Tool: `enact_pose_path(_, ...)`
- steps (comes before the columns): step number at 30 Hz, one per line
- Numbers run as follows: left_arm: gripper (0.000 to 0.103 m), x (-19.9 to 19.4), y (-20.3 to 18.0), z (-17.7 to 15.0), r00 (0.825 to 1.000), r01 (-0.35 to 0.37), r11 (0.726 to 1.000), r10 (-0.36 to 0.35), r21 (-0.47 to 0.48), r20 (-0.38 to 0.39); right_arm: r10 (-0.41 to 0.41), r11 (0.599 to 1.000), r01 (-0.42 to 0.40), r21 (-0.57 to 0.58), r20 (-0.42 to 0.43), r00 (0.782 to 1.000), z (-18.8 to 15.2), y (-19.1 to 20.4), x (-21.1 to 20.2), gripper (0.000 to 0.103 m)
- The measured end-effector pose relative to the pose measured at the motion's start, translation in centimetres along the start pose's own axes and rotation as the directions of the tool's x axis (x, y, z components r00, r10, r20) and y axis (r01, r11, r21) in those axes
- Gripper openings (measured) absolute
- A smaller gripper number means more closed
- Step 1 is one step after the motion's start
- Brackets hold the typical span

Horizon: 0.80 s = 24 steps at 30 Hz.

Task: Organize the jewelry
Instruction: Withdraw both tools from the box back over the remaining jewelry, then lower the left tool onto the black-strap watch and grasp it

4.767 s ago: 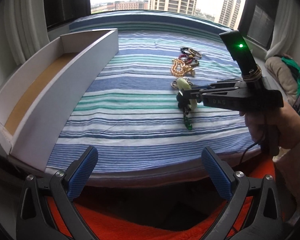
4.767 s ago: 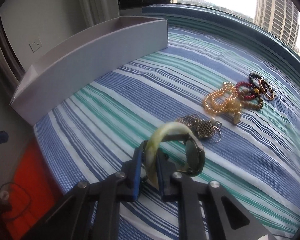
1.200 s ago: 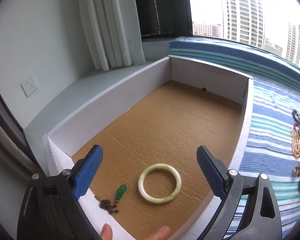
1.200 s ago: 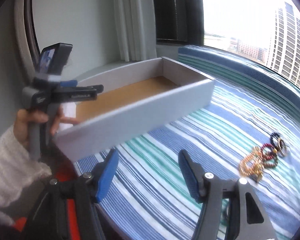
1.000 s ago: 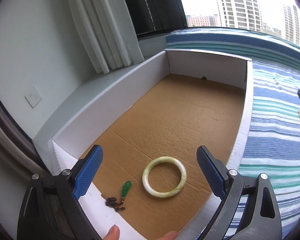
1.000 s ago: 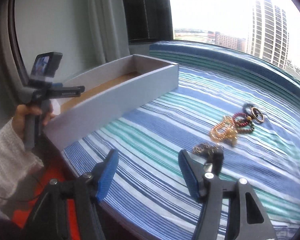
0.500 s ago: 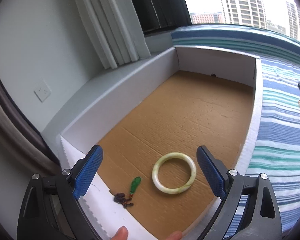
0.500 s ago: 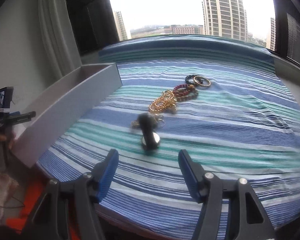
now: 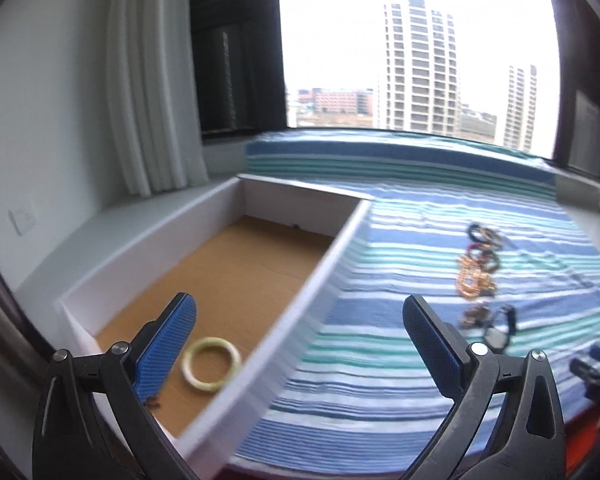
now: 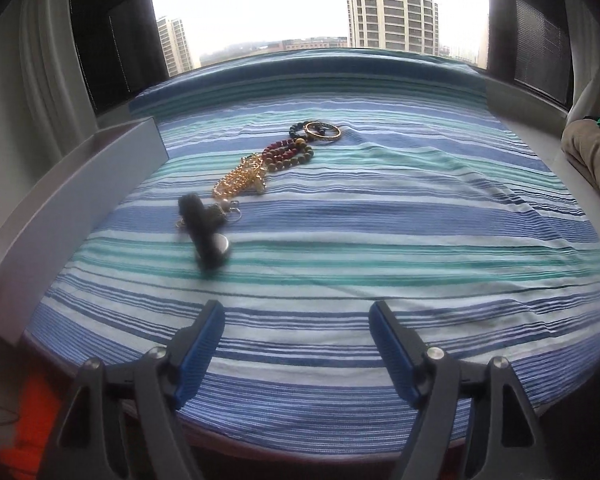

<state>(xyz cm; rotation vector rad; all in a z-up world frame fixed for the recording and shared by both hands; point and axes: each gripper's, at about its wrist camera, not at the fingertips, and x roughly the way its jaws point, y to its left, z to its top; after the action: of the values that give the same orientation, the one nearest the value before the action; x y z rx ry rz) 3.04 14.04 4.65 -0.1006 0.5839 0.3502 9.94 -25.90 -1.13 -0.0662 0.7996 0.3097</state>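
A pale green jade bangle [image 9: 211, 365] lies on the cardboard floor of the white box [image 9: 300, 304]. My left gripper [image 9: 300, 344] is open and empty over the box's near wall. On the striped cloth [image 10: 380, 216] lies a black watch [image 10: 206, 236], beyond it a gold chain [image 10: 240, 182], red and olive bead bracelets [image 10: 288, 154] and a dark bangle [image 10: 320, 130]. My right gripper [image 10: 296, 356] is open and empty near the cloth's front edge. The jewelry also shows blurred in the left wrist view [image 9: 476, 280].
The box's grey wall [image 10: 76, 188] stands at the left of the cloth. White curtains [image 9: 152, 92] and a window lie beyond. A beige bundle [image 10: 592, 152] sits at the far right. Orange fabric [image 10: 32, 420] lies below the front edge.
My left gripper has swung right, from over the box toward the cloth. My right gripper has drawn a little closer to the watch.
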Motion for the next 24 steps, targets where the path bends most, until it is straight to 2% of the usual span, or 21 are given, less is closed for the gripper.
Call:
enact_pose_path(3,0.103,0.7,-2.6,-2.0,0.989,0.125,0.992,-0.125,-0.002,-0.074,0.0,1.0,0.0,-0.004,0.004,1.0,-0.1,-0.1,-0.2,0.076)
enact_pose_path(6,0.103,1.5,-4.9,-3.8,0.974,0.19,0.981,-0.186,0.022,-0.13,-0.006,1.0,0.007,-0.011,0.012,1.0,-0.2,-0.1,-0.5,0.078)
enact_pose_path(9,0.102,2.0,-7.2,-5.3,0.957,0.231,0.971,-0.215,0.061,-0.192,-0.011,1.0,0.012,-0.014,0.017,1.0,-0.2,-0.1,-0.7,0.083)
enact_pose_path(13,0.102,2.2,-9.2,-6.7,0.962,0.184,0.969,-0.143,0.167,-0.232,-0.014,1.0,0.014,-0.017,0.019,1.0,-0.6,-0.2,-0.9,0.084)
enact_pose_path(16,0.103,2.6,-9.9,-7.3,0.969,0.148,0.962,-0.094,0.23,-0.23,-0.029,0.999,0.029,-0.027,0.007,1.0,-0.9,-0.1,-0.8,0.085)
enact_pose_path(18,0.103,2.4,-9.8,-7.4,0.968,0.158,0.959,-0.104,0.237,-0.228,-0.043,0.999,0.043,-0.031,-0.003,0.999,-1.1,-0.1,-0.6,0.085)
enact_pose_path(21,0.103,2.4,-9.0,-7.4,0.958,0.207,0.956,-0.155,0.206,-0.243,-0.056,0.998,0.055,-0.031,-0.01,0.998,-1.3,-0.2,-0.5,0.085)
enact_pose_path(24,0.103,2.7,-8.9,-7.6,0.96,0.187,0.959,-0.132,0.215,-0.247,-0.046,0.999,0.045,-0.027,-0.012,0.999,-1.4,-0.2,-0.4,0.085)
